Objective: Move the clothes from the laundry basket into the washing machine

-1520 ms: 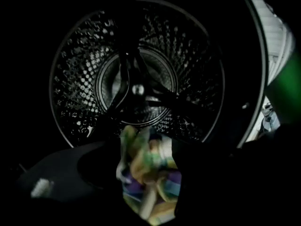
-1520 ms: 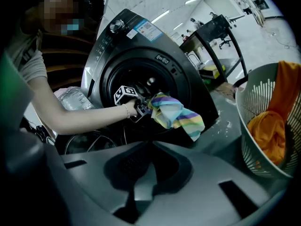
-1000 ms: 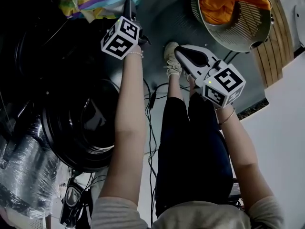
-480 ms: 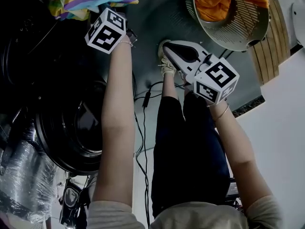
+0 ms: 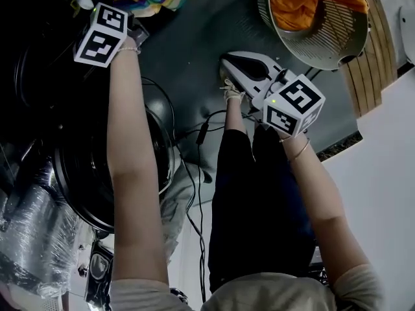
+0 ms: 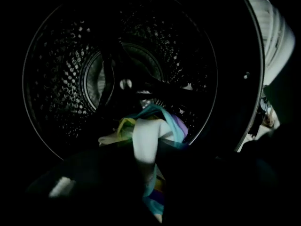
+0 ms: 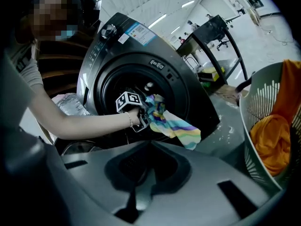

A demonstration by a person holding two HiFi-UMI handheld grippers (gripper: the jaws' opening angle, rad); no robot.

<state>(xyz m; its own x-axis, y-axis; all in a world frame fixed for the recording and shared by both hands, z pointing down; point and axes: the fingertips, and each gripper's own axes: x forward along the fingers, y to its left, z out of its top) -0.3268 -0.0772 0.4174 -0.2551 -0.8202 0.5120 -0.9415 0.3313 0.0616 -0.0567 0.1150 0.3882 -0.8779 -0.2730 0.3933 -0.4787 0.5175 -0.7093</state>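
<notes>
- The left tool (image 6: 145, 147) has just been closing its jaws, and they are clamped on a bunched fold of the striped cloth (image 7: 176, 124); the fold stands up between them in the left gripper view.
- That tool points into the dark drum (image 6: 70, 74) of the washing machine (image 7: 141, 46), with its tips about at the round opening.
- Most of the cloth is outside: in the right gripper view its loose end hangs down over the front lip of the opening.
- To do this step well, I would push the left tool deep past the rim and slightly upward, so the hanging tail is drawn over the lip rather than caught on it.
- I would let go only once the whole cloth is inside the drum; a release at the rim would likely let it slide back out.
- The open door (image 5: 97, 167) hangs just beside the left arm, so a straight way in and out seems best.
- The right tool (image 5: 233, 65) is closed and empty, held low between machine and laundry basket (image 5: 331, 44).
- Orange clothes (image 5: 305, 2) lie in the basket, next to be picked.
</notes>
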